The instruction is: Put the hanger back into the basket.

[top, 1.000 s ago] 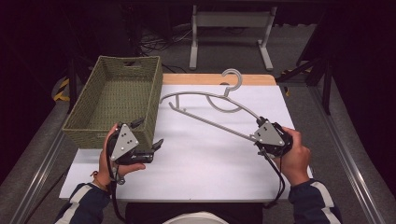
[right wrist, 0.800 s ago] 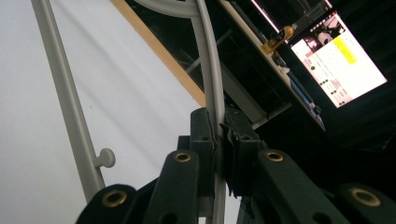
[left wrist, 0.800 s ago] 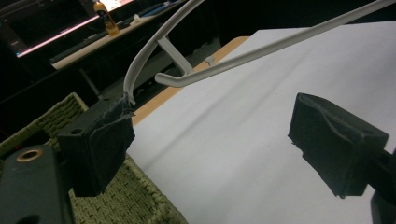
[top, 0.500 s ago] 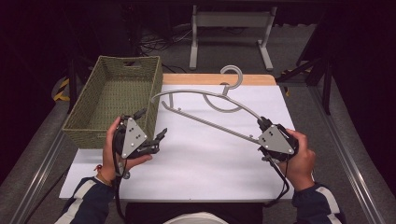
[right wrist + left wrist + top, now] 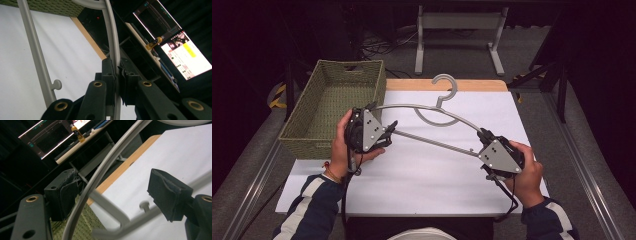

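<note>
Grey metal formed the clothes hanger (image 5: pixel 432 125), which was held above the white sheet (image 5: pixel 422 180) that covered the table, spanning the gap between the two grippers. Nearest the person, the right gripper (image 5: pixel 486 137) was clamped on the right end of the hanger; in the right gripper view its black jaws were pressed together on the curved shoulder rod (image 5: pixel 113 50), with the straight lower bar (image 5: pixel 37 55) running past to one side (a small round peg projected from that bar). The right hand (image 5: pixel 527 175) gripped the tool body from behind, its cable trailing toward the table edge.

Farther left and slightly farther from the person, the left gripper (image 5: pixel 389 131) sat at the hanger's left end. In the left gripper view its jaws stood wide apart, with the curved rod (image 5: pixel 100 180) and the lower bar passing through the gap between the pads (image 5: pixel 167 192); neither pad visibly touched the metal, so this tool was released. The left hand (image 5: pixel 343 145) held it beside the near right corner of the woven green basket (image 5: pixel 307 125).

Beyond the grippers, the hook (image 5: pixel 446 85) pointed away from the person, reaching over the bare wooden strip (image 5: pixel 477 85) at the table's far edge. The basket stood on the table's left side, well apart from the right gripper.
</note>
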A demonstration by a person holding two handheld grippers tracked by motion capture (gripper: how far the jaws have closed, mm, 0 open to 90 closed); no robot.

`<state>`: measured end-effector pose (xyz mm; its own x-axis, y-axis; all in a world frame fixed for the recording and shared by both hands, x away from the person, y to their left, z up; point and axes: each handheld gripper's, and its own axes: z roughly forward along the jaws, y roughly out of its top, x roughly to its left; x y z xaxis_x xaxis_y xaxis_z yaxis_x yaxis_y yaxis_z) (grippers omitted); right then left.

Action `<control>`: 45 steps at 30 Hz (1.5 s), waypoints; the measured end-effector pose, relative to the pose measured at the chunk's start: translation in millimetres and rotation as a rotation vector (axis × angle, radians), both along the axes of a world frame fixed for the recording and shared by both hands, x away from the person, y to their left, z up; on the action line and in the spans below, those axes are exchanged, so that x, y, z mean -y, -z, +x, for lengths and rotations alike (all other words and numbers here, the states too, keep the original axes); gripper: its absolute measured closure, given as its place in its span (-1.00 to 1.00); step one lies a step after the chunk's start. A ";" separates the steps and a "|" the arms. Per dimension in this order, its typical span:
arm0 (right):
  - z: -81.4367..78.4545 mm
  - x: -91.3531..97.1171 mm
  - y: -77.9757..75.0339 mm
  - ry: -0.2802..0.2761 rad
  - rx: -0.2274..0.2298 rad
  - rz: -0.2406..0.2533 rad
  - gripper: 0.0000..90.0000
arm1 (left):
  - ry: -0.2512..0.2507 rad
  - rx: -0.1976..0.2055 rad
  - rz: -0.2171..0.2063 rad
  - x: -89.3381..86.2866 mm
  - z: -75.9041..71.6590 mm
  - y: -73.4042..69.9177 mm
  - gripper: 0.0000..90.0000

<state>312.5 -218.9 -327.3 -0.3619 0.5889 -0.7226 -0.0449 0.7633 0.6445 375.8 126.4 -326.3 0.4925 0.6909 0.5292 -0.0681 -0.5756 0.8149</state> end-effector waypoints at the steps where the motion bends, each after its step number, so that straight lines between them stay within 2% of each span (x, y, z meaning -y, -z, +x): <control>1: 0.0 0.0 0.0 0.000 0.000 0.000 0.85 | 0.000 0.000 0.007 0.5 0.9 0.0 -0.43; 7: 4.6 -20.7 4.8 -0.046 -0.011 -0.034 0.85 | -0.049 0.008 0.057 3.5 8.3 -2.0 -0.17; 8: 5.9 -23.1 5.7 -0.053 -0.013 -0.036 0.85 | -0.059 0.020 0.084 4.0 9.9 -2.4 -0.16; 10: 8.4 -28.7 7.5 -0.062 -0.017 -0.046 0.85 | -0.054 0.019 0.110 4.9 11.4 -1.8 0.01; 11: 9.3 -31.2 8.3 -0.068 -0.013 -0.049 0.85 | -0.070 0.031 0.128 6.0 12.4 -0.8 0.02; 13: 9.7 -34.1 8.9 -0.069 -0.009 -0.054 0.85 | -0.064 0.024 0.144 6.6 13.7 -0.1 0.18; 15: 10.0 -38.1 9.4 -0.072 -0.002 -0.068 0.85 | -0.060 0.016 0.161 7.2 15.7 2.1 0.22; 17: 10.3 -40.4 10.1 -0.074 0.000 -0.067 0.85 | -0.035 0.000 0.169 6.6 16.7 3.3 0.48; 20: 12.1 -40.7 10.8 -0.070 -0.004 -0.073 0.85 | -0.037 -0.014 0.202 8.3 17.9 4.9 0.53; 24: 14.2 -40.4 11.3 -0.060 0.000 -0.059 0.82 | -0.019 -0.024 0.262 7.1 20.4 1.4 0.59; 25: 15.0 -40.6 10.4 -0.062 0.003 -0.036 0.79 | -0.015 -0.030 0.266 6.0 21.5 -0.4 0.61; 27: 15.5 -41.0 9.3 -0.061 0.006 -0.025 0.75 | -0.023 -0.037 0.274 4.3 23.2 -4.1 0.63; 30: 16.8 -41.2 4.0 -0.037 0.043 0.020 0.48 | -0.033 -0.057 0.285 -1.2 27.3 -9.1 0.66; 32: 15.9 -38.3 0.5 -0.024 0.057 0.055 0.24 | -0.061 -0.059 0.282 -5.8 28.9 -9.8 0.70; 34: 14.2 -34.1 -2.2 -0.042 0.035 0.103 0.12 | -0.080 -0.061 0.268 -12.5 30.5 -11.9 0.76; 36: 11.0 -25.3 -7.8 -0.077 -0.008 0.208 -0.05 | -0.091 -0.078 0.221 -24.6 34.1 -16.9 0.82; 37: 9.2 -21.3 -9.3 -0.088 -0.008 0.235 -0.08 | -0.090 -0.105 0.187 -32.2 37.5 -19.6 0.83; 38: 7.4 -17.1 -9.4 -0.096 -0.006 0.247 -0.11 | -0.089 -0.126 0.158 -40.0 41.4 -21.5 0.83; 40: 6.6 -11.1 -5.8 -0.086 -0.007 0.241 -0.13 | -0.104 -0.146 0.140 -50.4 47.0 -23.0 0.83; 42: 8.1 -3.7 1.1 -0.086 -0.049 0.248 -0.15 | -0.120 -0.171 0.090 -62.5 52.8 -25.1 0.83; 43: 8.1 -3.7 1.1 -0.086 -0.049 0.248 -0.15 | -0.120 -0.171 0.090 -62.5 52.8 -25.1 0.83; 45: 11.8 5.6 9.0 -0.089 -0.119 0.293 -0.17 | -0.138 -0.182 0.070 -71.8 56.0 -27.1 0.83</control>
<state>324.2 -224.5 -336.3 -0.4928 0.7277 -0.4771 -0.0146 0.5413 0.8407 431.8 198.2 -299.3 0.4871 0.7233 0.4895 0.1595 -0.6247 0.7644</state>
